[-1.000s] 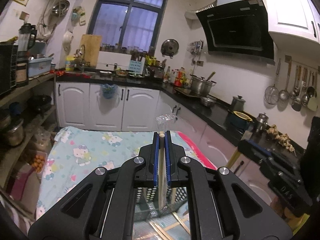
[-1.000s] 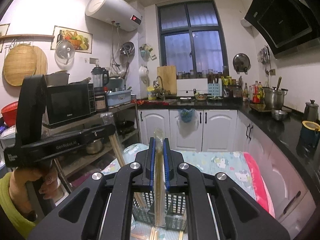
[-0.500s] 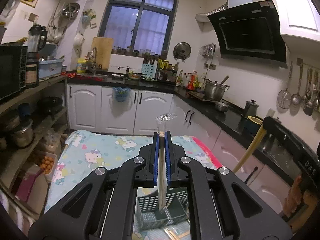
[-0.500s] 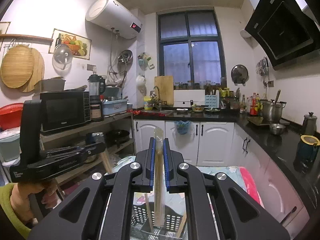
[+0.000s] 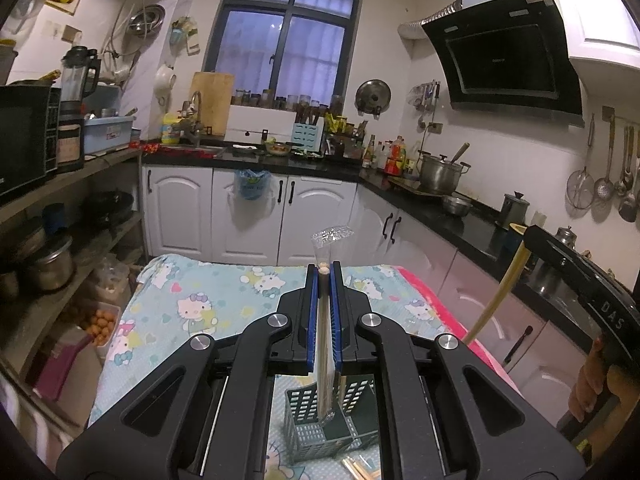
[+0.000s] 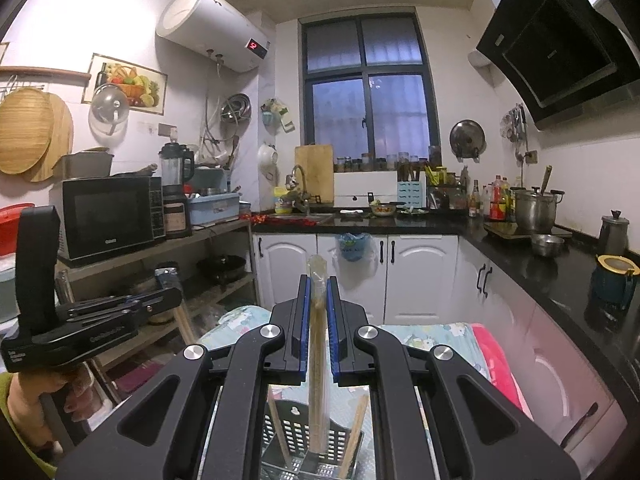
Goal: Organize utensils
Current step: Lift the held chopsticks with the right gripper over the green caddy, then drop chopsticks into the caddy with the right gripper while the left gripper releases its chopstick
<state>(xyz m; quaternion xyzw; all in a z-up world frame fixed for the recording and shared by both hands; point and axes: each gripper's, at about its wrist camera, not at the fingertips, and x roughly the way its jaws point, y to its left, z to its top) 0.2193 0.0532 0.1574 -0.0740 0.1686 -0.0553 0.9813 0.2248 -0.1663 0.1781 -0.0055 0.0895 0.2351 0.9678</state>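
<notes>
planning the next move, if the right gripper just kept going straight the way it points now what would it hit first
Probably the white lower cabinet doors under the back counter, just past the far end of the table. The right gripper, shut on wrapped chopsticks, points level across it. Depth is unclear.

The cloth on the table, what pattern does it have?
The cloth is light blue with cartoon cat figures and small hearts, seen best in the left wrist view.

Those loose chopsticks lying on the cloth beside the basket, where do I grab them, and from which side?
Probably from above, with the jaws straddling the shafts crosswise. The loose chopsticks lie flat on the tablecloth beside the basket, so there is no gap to slide a finger under. Only their ends show, so grip wherever the fingers clear the basket wall.
</notes>
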